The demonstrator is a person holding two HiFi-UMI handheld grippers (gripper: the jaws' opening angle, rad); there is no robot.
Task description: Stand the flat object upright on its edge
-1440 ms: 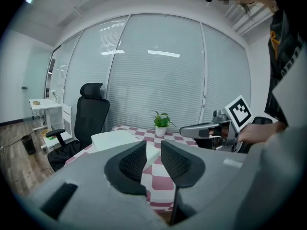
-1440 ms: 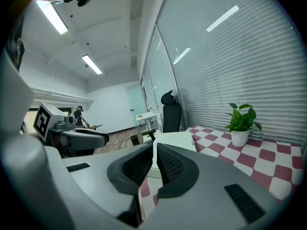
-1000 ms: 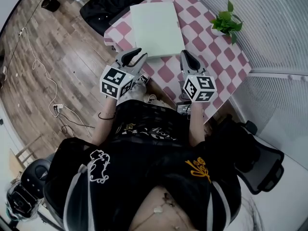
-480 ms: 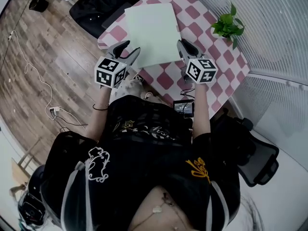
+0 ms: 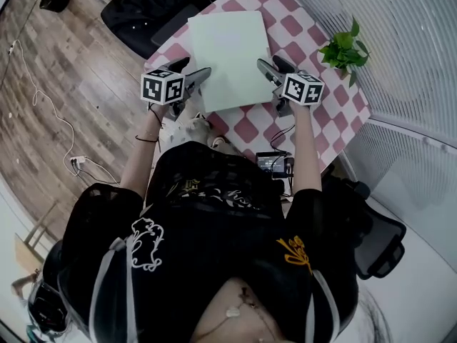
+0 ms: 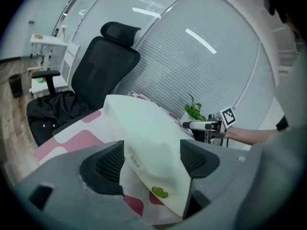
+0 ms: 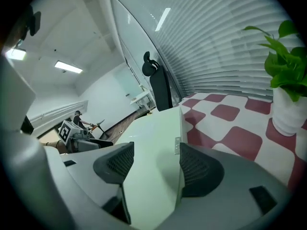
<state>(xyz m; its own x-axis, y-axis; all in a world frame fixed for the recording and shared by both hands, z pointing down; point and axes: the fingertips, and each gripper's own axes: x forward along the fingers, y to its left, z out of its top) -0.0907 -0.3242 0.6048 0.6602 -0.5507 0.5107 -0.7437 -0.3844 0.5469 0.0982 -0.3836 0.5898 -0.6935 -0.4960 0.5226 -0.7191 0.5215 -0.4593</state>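
A pale green flat object [image 5: 228,56] lies flat on the red-and-white checked table [image 5: 303,45]. My left gripper [image 5: 191,70] is at its near left corner, and my right gripper [image 5: 271,66] at its near right corner. Both sets of jaws have just been opening and now stand wide. In the left gripper view the object's corner [image 6: 144,128] lies between the open jaws of the left gripper [image 6: 151,159]. In the right gripper view the object's edge [image 7: 148,147] runs between the jaws of the right gripper [image 7: 153,162]. No pad presses on it.
A potted plant [image 5: 345,46] stands at the table's right side, close to the blinds. A black office chair [image 5: 143,9] sits beyond the table's far left edge, another [image 5: 375,238] behind me on the right. Cables run over the wooden floor [image 5: 57,98].
Both grippers have moved forward and down, from in front of the table's near edge to the object's near corners. Their jaws, shut before, now stand open.
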